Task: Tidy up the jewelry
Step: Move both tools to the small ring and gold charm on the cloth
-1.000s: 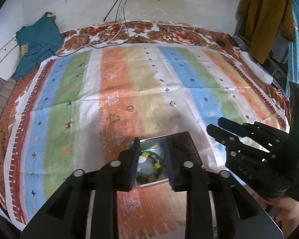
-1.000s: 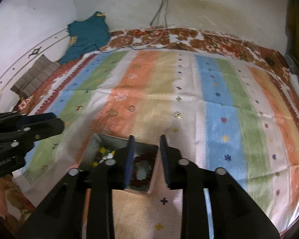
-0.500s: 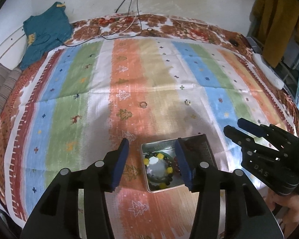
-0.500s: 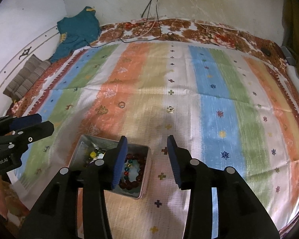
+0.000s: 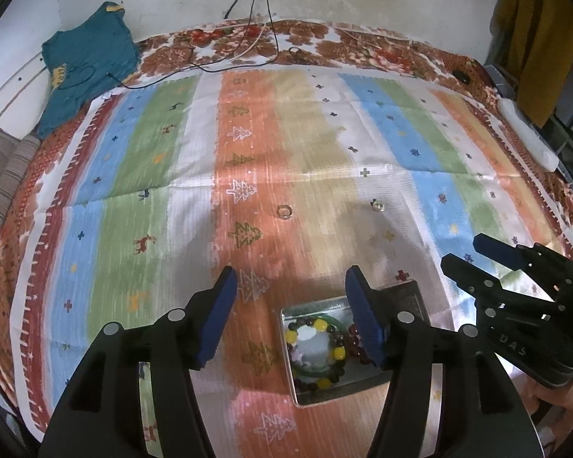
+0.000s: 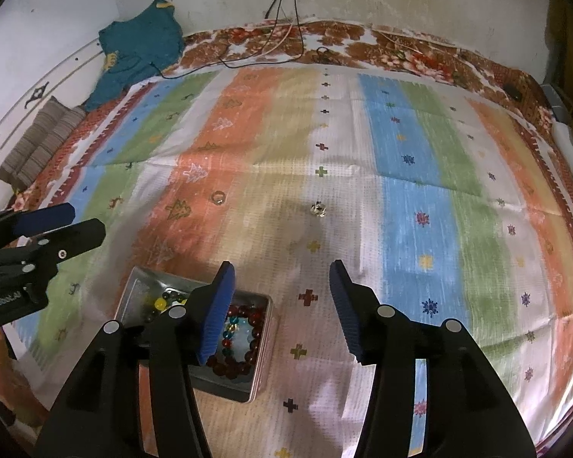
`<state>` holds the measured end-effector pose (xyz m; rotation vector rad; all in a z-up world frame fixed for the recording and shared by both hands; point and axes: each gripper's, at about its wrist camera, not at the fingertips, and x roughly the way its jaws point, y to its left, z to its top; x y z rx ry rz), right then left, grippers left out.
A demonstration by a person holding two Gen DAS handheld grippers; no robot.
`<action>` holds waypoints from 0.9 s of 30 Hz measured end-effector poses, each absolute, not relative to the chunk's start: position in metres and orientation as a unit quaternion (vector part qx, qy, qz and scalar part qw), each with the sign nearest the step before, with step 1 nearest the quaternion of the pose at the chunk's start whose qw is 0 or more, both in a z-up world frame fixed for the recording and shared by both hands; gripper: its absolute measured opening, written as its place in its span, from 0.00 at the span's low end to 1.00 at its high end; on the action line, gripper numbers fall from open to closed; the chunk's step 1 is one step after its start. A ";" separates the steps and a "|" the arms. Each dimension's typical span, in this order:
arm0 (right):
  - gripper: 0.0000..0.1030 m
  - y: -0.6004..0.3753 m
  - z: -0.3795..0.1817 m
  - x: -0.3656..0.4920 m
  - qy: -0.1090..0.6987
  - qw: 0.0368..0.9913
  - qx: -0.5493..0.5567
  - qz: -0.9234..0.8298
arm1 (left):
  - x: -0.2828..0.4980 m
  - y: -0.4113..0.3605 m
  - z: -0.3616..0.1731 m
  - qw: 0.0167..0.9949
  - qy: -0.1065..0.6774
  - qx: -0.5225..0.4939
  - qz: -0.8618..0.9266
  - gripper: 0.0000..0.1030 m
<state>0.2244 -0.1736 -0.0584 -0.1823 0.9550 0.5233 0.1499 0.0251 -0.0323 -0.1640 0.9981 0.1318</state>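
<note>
Left tongs (image 5: pixel 288 297): jaws wide, empty. Right tongs (image 6: pixel 280 294): jaws wide, empty.

Nearest: metal tin (image 5: pixel 414 290) under the left tongs' right finger, and by the right tongs' left finger (image 6: pixel 216 320). In it, a yellow-and-green bead bracelet (image 5: pixel 315 351) and a dark red bead bracelet (image 6: pixel 244 339).

Risk, as judged: the tin looks light and sits on soft cloth. A finger dropping onto its rim could tip it or skid it and spill the beads. The two tongs are close together over the tin; they could knock each other if both reach in.

Further ahead of both tongs, on the striped cloth (image 5: pixel 431 175): a plain ring (image 5: pixel 284 212) left of centre, and a ring with a stone (image 6: pixel 318 208) ahead of the right tongs. Both are well apart from the tin. Small, flat, and on weave: a pinch could slip, or push a ring into a fold.

Room: bare cloth all round the rings. Far edge: cables (image 5: pixel 256 34), a teal garment (image 5: pixel 88 61), the wall.
</note>
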 end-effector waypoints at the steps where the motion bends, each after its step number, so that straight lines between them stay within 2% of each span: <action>1: 0.50 -0.172 -0.059 0.227 0.454 0.852 -0.087 0.248 | 0.152 0.025 -0.033 0.872 0.478 -0.078 0.063 0.57; 27: 0.50 -0.156 -0.091 0.275 0.497 0.830 -0.112 0.226 | 0.211 0.033 -0.064 0.852 0.515 -0.061 0.077 0.59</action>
